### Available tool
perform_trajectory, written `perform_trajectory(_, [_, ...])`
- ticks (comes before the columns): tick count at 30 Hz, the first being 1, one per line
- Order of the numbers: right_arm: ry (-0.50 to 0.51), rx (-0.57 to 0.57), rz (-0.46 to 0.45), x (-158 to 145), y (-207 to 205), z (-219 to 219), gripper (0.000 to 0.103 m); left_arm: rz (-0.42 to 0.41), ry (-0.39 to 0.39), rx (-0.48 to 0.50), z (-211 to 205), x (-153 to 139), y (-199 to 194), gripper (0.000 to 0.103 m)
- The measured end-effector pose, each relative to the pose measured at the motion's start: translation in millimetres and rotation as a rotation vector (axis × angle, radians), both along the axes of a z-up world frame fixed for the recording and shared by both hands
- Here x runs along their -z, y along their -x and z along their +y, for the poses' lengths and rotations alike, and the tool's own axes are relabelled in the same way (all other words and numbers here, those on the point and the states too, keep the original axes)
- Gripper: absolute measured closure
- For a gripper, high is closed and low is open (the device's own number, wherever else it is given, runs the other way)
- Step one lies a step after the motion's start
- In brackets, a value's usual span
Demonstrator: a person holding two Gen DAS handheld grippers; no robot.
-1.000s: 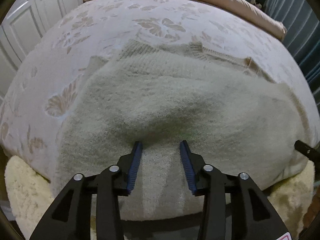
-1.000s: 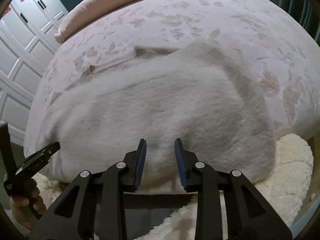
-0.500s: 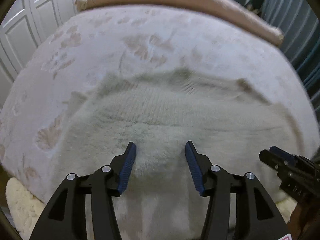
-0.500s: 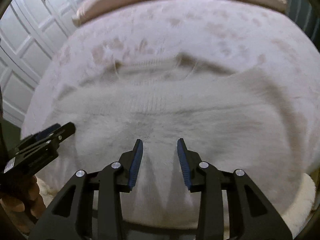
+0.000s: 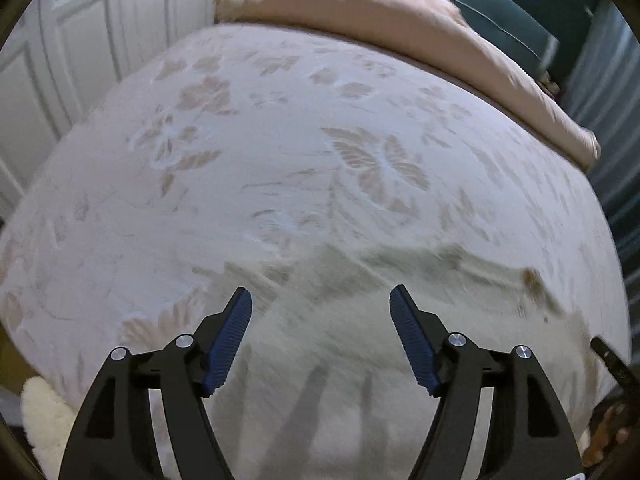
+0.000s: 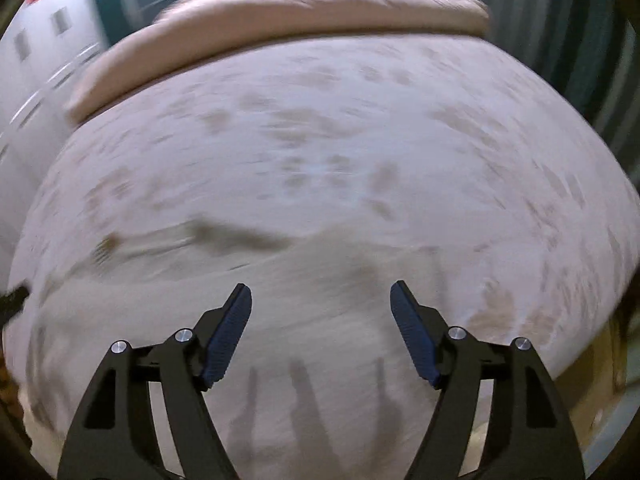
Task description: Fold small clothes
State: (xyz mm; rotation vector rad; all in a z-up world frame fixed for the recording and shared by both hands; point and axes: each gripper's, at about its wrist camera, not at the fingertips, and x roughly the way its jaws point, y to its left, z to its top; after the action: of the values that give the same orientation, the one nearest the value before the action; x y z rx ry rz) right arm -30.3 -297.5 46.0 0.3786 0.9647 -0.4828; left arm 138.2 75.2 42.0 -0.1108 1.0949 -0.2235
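Both hand-held grippers have spread their jaws much wider than a second ago, and the cream sweater has slid from the middle of each view down into the lower part.

On the left wrist view, the left hand-held gripper (image 5: pixel 321 330) stands with its jaws wide apart and nothing between the blue pads. The sweater (image 5: pixel 340 360) fills the lower centre of the frame, lying flat on the bed (image 5: pixel 280 140), its far edge and ribbed band running across just above the fingertips toward the right edge. It is blurred, so the folds cannot be made out. The flower-patterned bed cover takes up the middle of the frame. A pink pillow (image 5: pixel 380 12) lies along the upper right, and white panelled doors (image 5: pixel 80 40) stand at the upper left. A fluffy cream rug (image 5: pixel 40 412) shows at the lower left corner. The tip of the right hand-held gripper (image 5: pixel 612 360) enters at the lower right edge.

On the right wrist view, the right hand-held gripper (image 6: pixel 321 330) is likewise wide, gripping nothing. The sweater (image 6: pixel 320 300) lies in the lower half, its dark far edge crossing the left middle of the frame. The bed (image 6: pixel 340 140) and pillow (image 6: pixel 280 12) sit above it, heavily blurred. A dark tip of the left hand-held gripper (image 6: pixel 12 300) shows at the left edge.
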Motion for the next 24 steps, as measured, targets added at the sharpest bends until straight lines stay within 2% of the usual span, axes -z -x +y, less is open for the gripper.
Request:
perform_trajectory(3, [-0.040, 0.051, 0.049, 23, -7, -28, 0.033, 0.097, 0.034, -0.023, 6, 25, -20, 0.033])
perform_trajectory(5, [-0.060, 0.040, 0.082, 41, -17, -33, 0.033, 0.138, 0.065, -0.021, 6, 37, -25, 0.034])
perform_trajectory(6, [-0.068, 0.032, 0.082, 44, -18, -33, 0.040, 0.138, 0.076, -0.017, 4, 41, -25, 0.040])
perform_trajectory(7, [-0.087, 0.008, 0.062, 46, -20, -31, 0.068, 0.126, 0.077, -0.008, 1, 40, -23, 0.066])
perform_trajectory(8, [-0.107, -0.018, 0.048, 44, -21, -28, 0.085, 0.111, 0.088, 0.024, -1, 38, -23, 0.084])
perform_trajectory(9, [-0.111, -0.037, 0.034, 37, -24, -24, 0.096, 0.100, 0.095, 0.049, -5, 33, -24, 0.094])
perform_trajectory(10, [-0.093, -0.038, 0.005, 26, -24, -20, 0.096, 0.075, 0.108, 0.049, -5, 24, -25, 0.095])
perform_trajectory(14, [-0.072, -0.047, -0.231, -45, -13, -19, 0.096, -0.040, 0.164, 0.048, -1, -20, -28, 0.097])
perform_trajectory(16, [-0.056, -0.023, -0.282, -58, -10, -23, 0.096, -0.079, 0.176, 0.027, 1, -35, -35, 0.097])
perform_trajectory(17, [-0.045, -0.008, -0.281, -57, -11, -26, 0.096, -0.089, 0.162, 0.018, 1, -35, -38, 0.097])
perform_trajectory(19, [-0.020, -0.001, -0.200, -33, -23, -32, 0.095, -0.068, 0.073, 0.030, -7, -14, -50, 0.096])
perform_trajectory(20, [-0.035, -0.002, -0.125, -6, -34, -36, 0.095, -0.040, 0.043, 0.037, -11, 1, -55, 0.096])
perform_trajectory(21, [-0.076, -0.001, -0.013, 30, -46, -41, 0.095, 0.030, 0.002, 0.045, -16, 28, -60, 0.096])
perform_trajectory(22, [-0.098, 0.005, 0.067, 54, -52, -44, 0.095, 0.077, -0.020, 0.032, -18, 48, -63, 0.095])
perform_trajectory(23, [-0.100, 0.017, 0.066, 63, -51, -45, 0.094, 0.083, -0.027, 0.021, -17, 59, -64, 0.094])
perform_trajectory(24, [-0.093, 0.024, 0.040, 55, -48, -44, 0.092, 0.052, -0.048, 0.022, -18, 58, -62, 0.092])
